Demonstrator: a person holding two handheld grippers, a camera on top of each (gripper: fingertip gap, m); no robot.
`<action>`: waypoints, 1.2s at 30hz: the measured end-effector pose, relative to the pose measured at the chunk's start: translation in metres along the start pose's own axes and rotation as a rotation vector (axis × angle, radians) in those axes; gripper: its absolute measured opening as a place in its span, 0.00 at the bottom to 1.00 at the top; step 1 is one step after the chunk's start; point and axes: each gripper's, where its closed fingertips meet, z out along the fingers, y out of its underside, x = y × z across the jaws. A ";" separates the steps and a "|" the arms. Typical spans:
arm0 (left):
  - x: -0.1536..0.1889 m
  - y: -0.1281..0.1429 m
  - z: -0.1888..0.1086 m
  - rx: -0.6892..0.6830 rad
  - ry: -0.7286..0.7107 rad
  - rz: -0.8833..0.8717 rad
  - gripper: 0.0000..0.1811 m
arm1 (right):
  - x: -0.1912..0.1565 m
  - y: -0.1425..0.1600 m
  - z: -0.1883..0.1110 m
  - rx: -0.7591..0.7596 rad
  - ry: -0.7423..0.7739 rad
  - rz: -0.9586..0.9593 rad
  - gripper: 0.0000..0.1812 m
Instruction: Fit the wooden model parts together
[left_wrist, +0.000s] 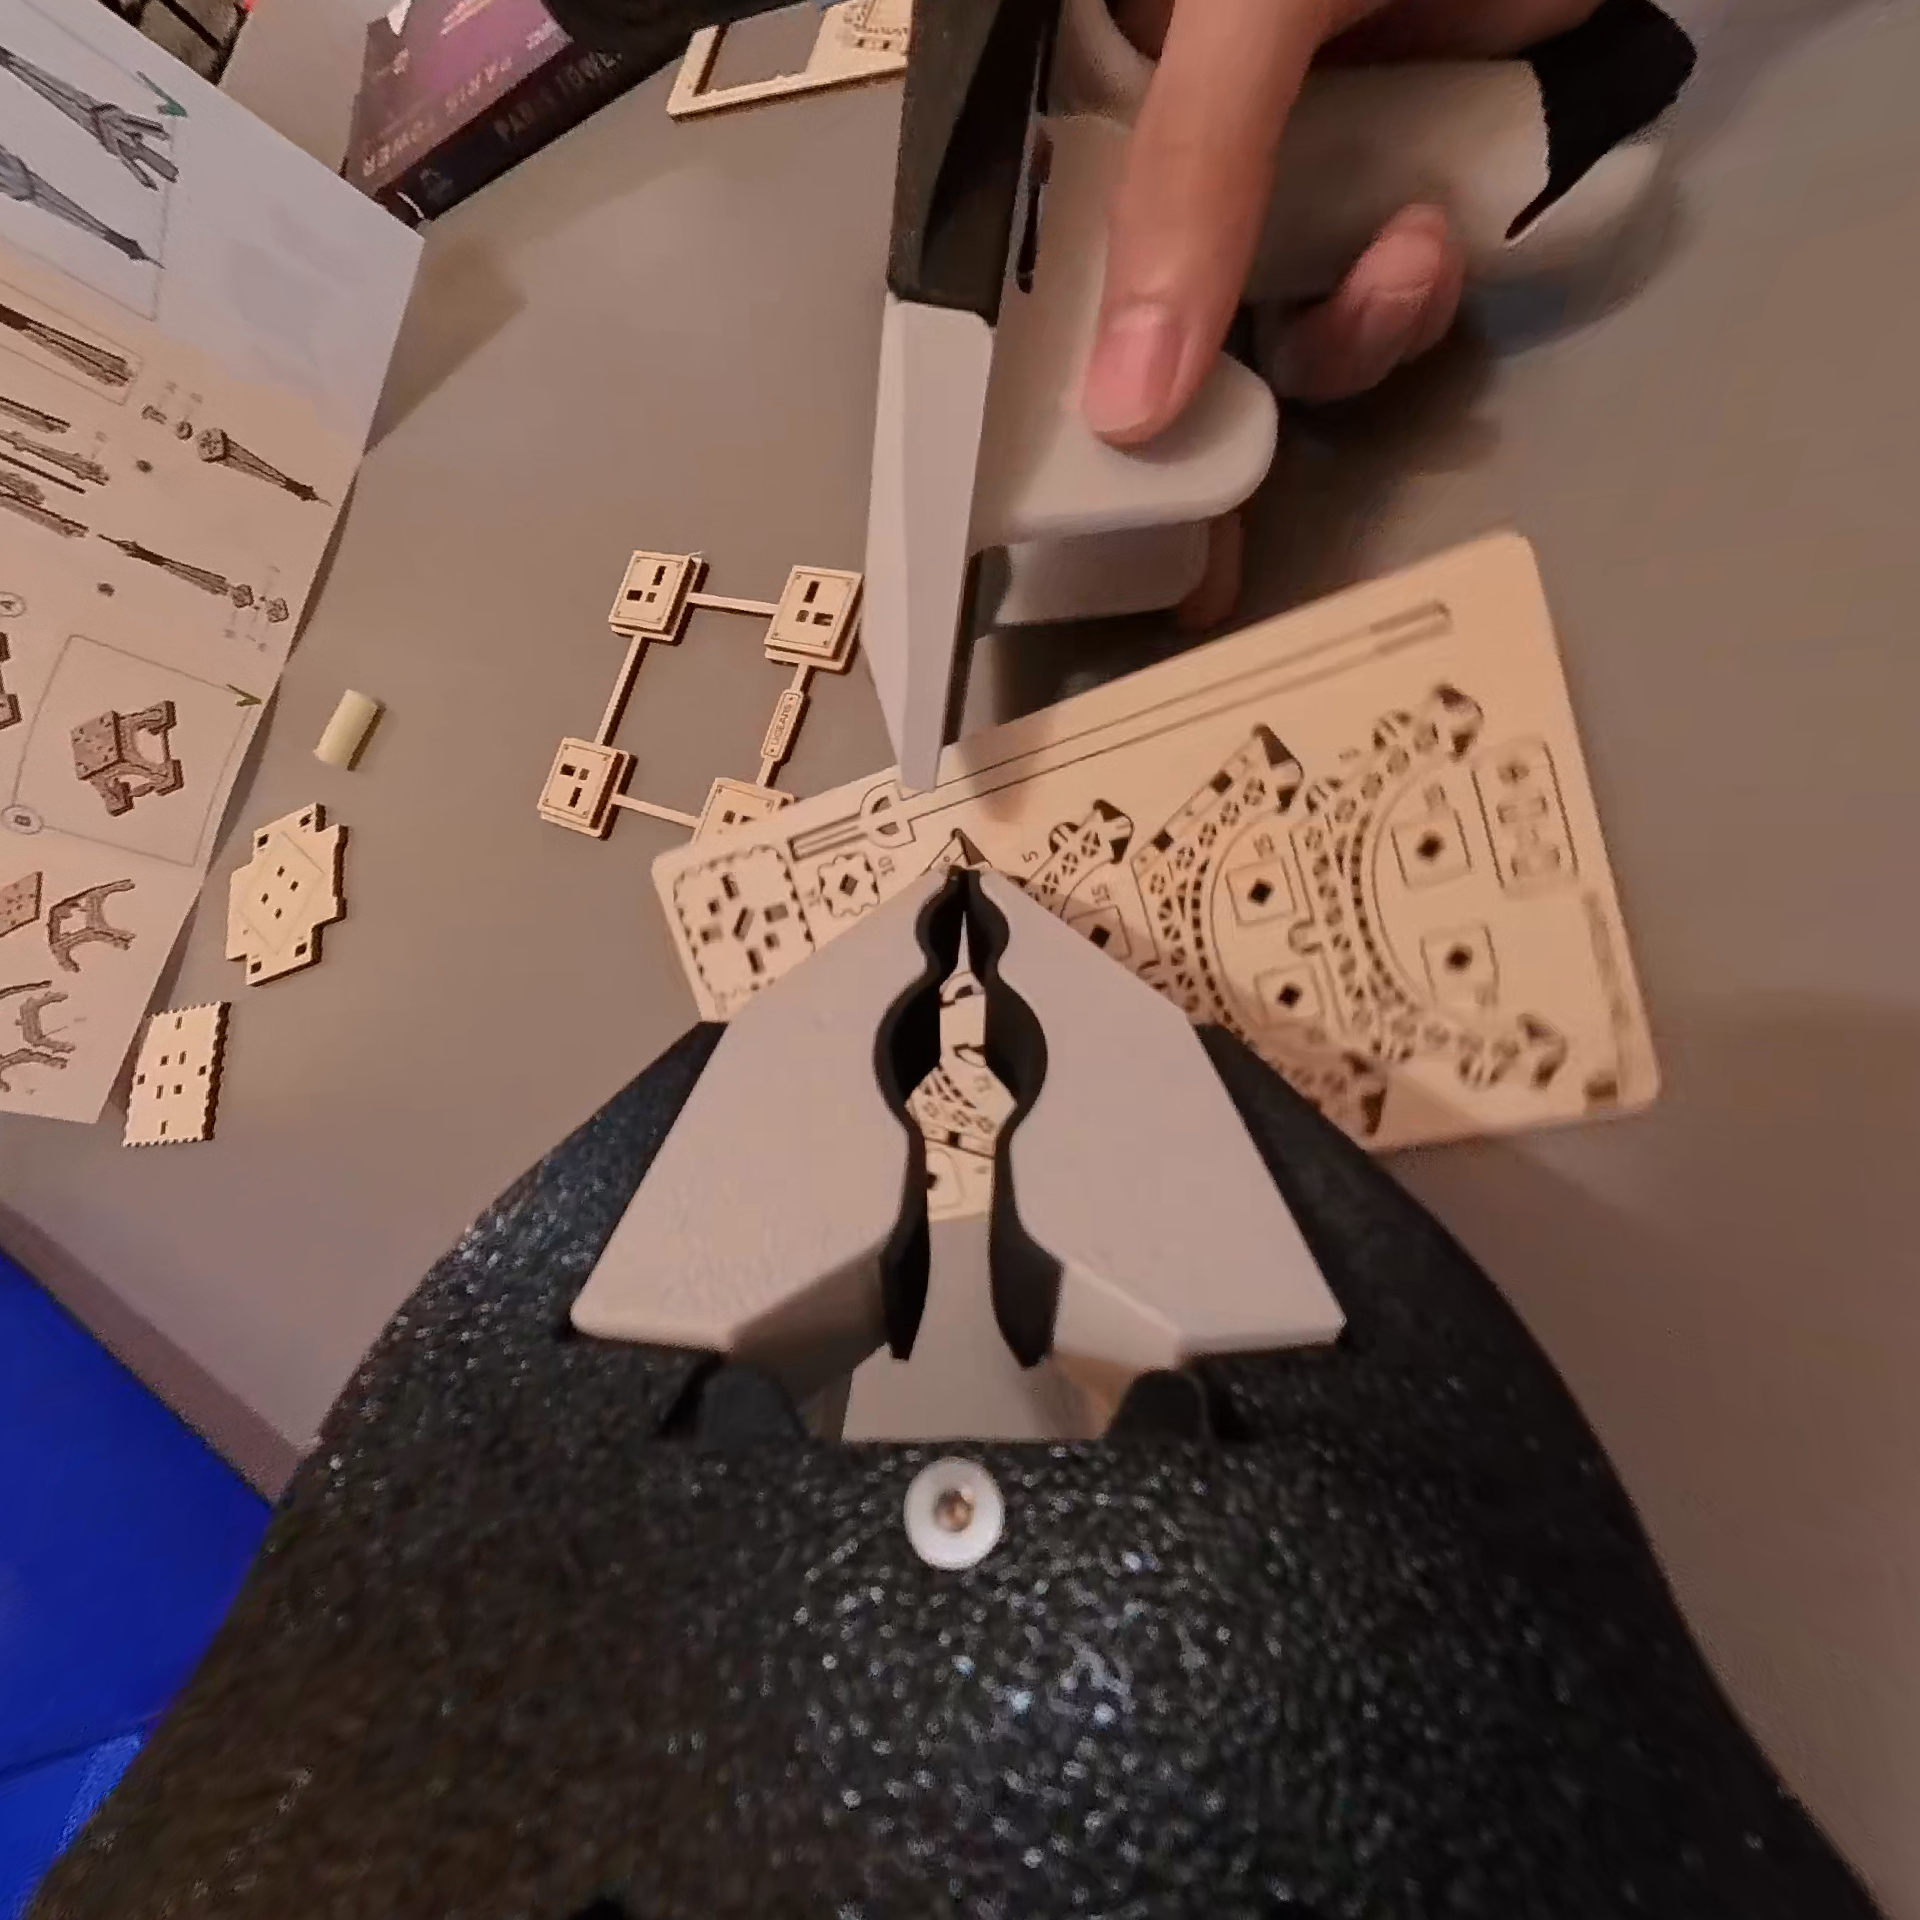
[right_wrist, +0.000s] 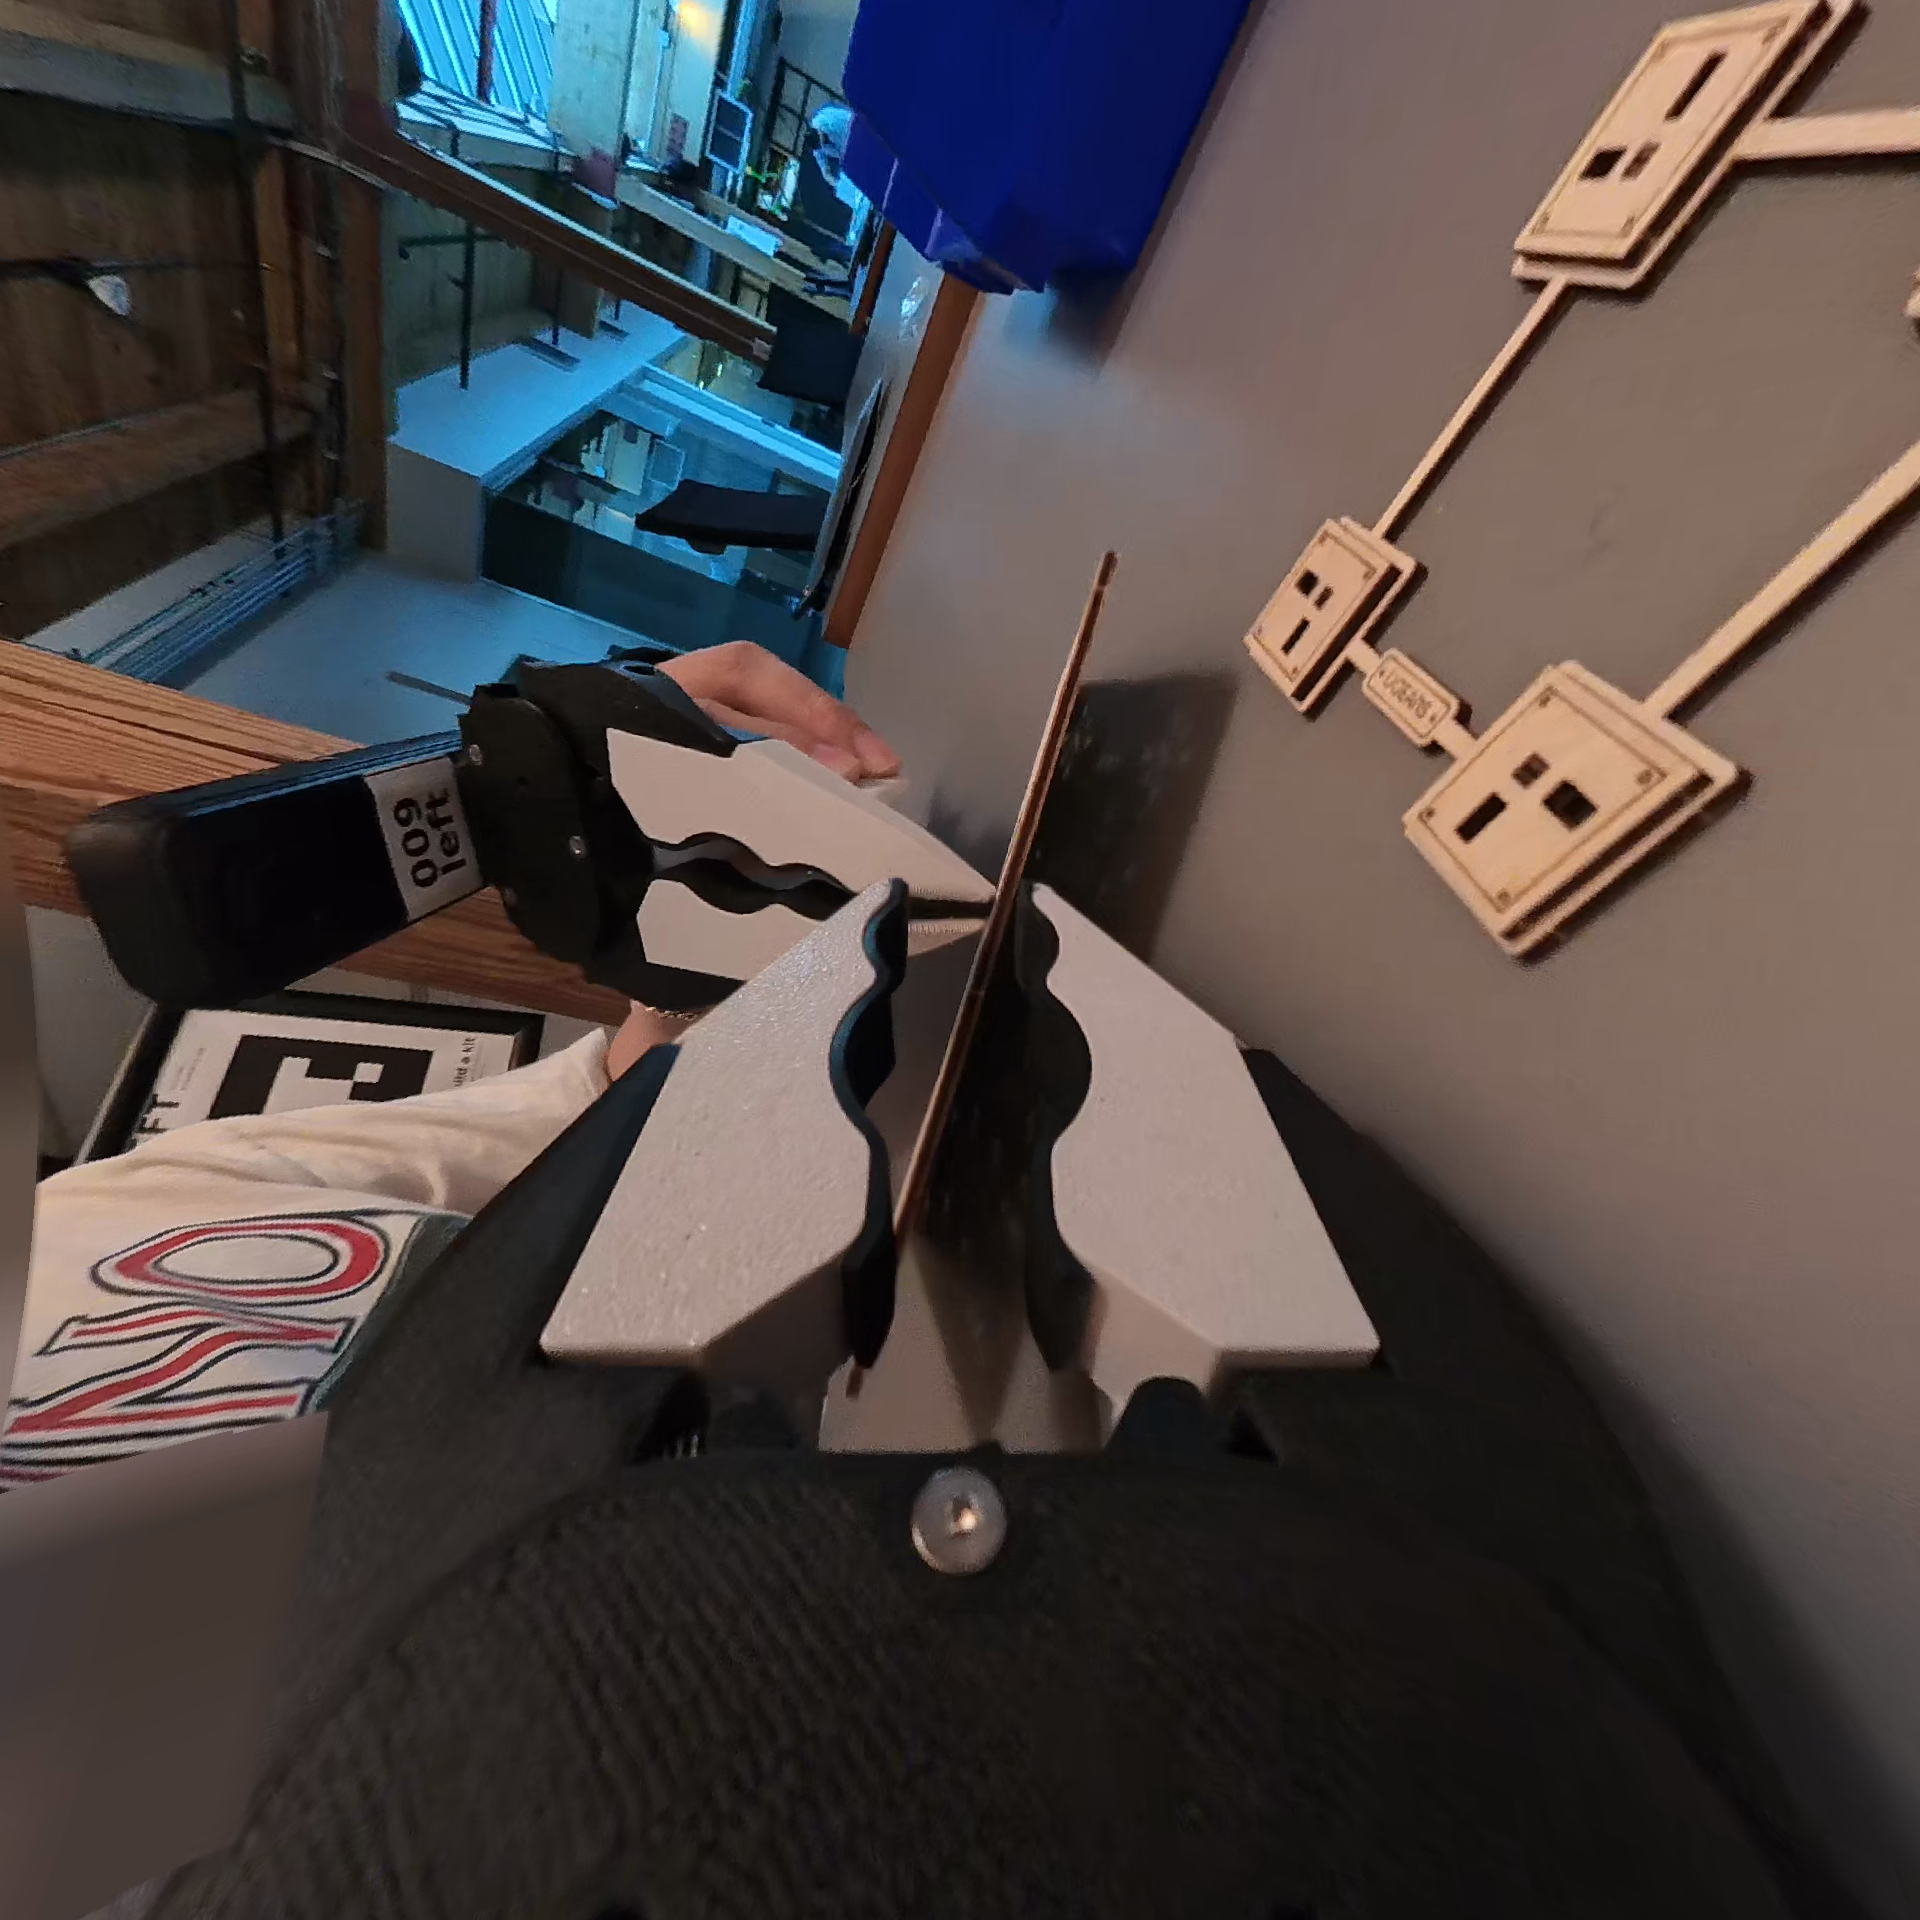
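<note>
A flat wooden sheet of laser-cut model parts (left_wrist: 1299, 831) is raised a little off the grey table. My right gripper (right_wrist: 966, 899) straddles its near edge, and the sheet shows edge-on (right_wrist: 1039, 748) between the fingers. In the left wrist view the right gripper (left_wrist: 920, 774) comes down from above, held by a hand (left_wrist: 1195, 260). My left gripper (left_wrist: 961, 883) is shut and holds nothing. Its tips rest against the sheet's top face, also seen in the right wrist view (right_wrist: 977, 909). A square wooden frame with corner blocks (left_wrist: 707, 696) lies beside the sheet, and the sheet overlaps one corner.
Instruction pages (left_wrist: 156, 520) cover the table's left side. A cross-shaped piece (left_wrist: 286, 909), a perforated square plate (left_wrist: 177, 1075) and a small cream cylinder (left_wrist: 348, 730) lie near them. A dark box (left_wrist: 468, 114) and an emptied sheet frame (left_wrist: 790, 62) sit at the back. A blue bin (left_wrist: 83, 1455) stands by the table's edge. Both grippers' tips are roughly 25 cm from the small cream cylinder (left_wrist: 348, 730).
</note>
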 end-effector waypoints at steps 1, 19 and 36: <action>-0.001 0.001 0.001 0.000 -0.011 -0.004 0.00 | 0.000 0.002 -0.002 -0.009 0.001 0.013 0.10; -0.025 0.029 -0.056 0.353 0.274 -0.931 0.25 | -0.024 0.004 -0.007 -0.014 -0.115 -0.159 0.00; -0.010 -0.004 -0.063 0.596 0.496 -0.988 0.00 | -0.025 0.012 -0.002 -0.049 -0.101 -0.193 0.09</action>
